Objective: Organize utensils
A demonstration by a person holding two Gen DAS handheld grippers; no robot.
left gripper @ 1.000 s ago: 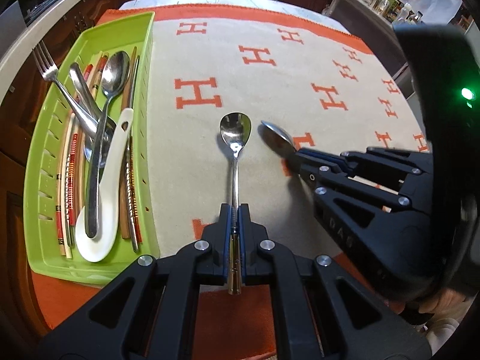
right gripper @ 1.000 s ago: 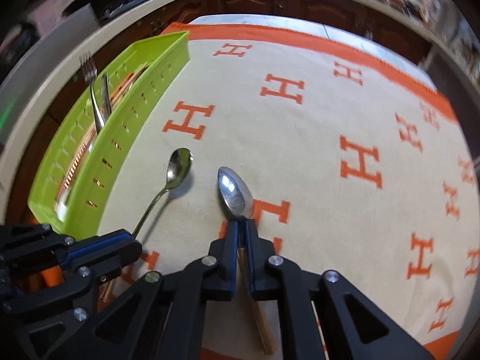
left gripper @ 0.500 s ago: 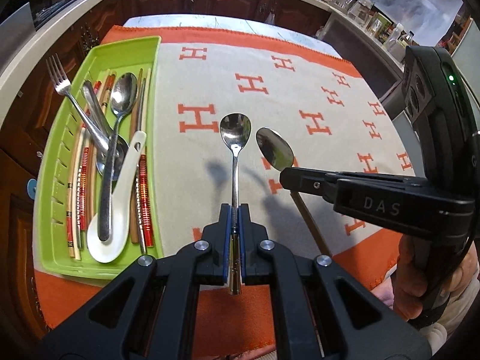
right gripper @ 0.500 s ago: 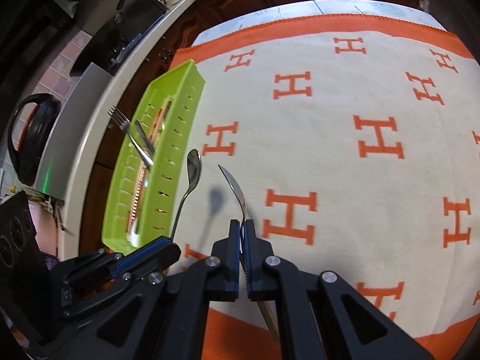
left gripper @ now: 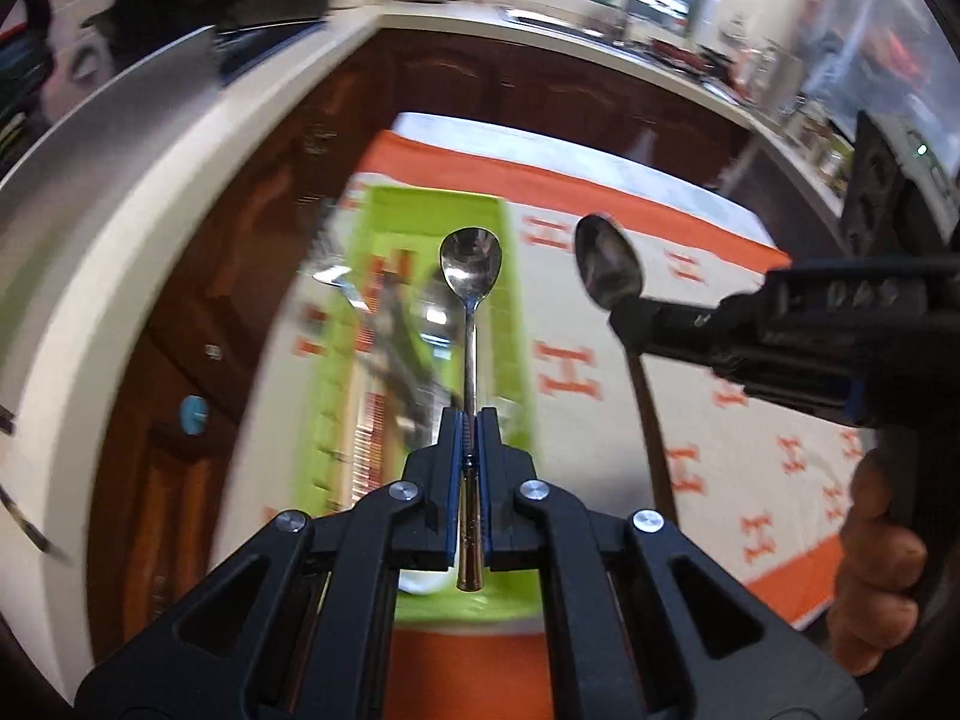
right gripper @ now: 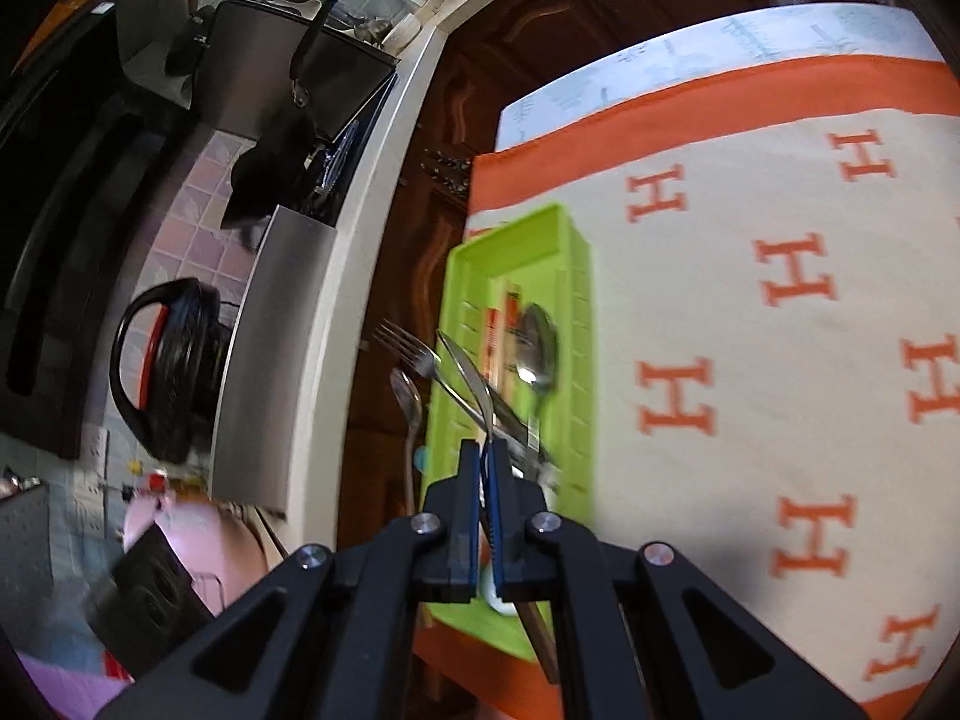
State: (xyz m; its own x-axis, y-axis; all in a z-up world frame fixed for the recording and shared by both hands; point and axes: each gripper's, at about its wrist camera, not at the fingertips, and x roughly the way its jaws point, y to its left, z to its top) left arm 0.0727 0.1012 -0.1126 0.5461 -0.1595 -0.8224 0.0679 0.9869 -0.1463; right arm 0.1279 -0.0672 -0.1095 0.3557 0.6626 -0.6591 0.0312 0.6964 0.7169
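Right, both grippers are up in the air. The left gripper (left gripper: 470, 420) is pinched tight on a steel spoon (left gripper: 471, 282), handle clamped between the pads, bowl pointing out over the green tray (right gripper: 573, 324). The right gripper (right gripper: 483, 450) is squeezed onto a wooden-handled spoon (left gripper: 609, 267) (its brown handle pokes out below), held beside the other. Down in the tray lie a fork (right gripper: 408, 354), a big spoon (right gripper: 537, 348) and more cutlery, all on the orange-lettered cloth (right gripper: 780, 360). A hand (left gripper: 873, 564) grips the right tool.
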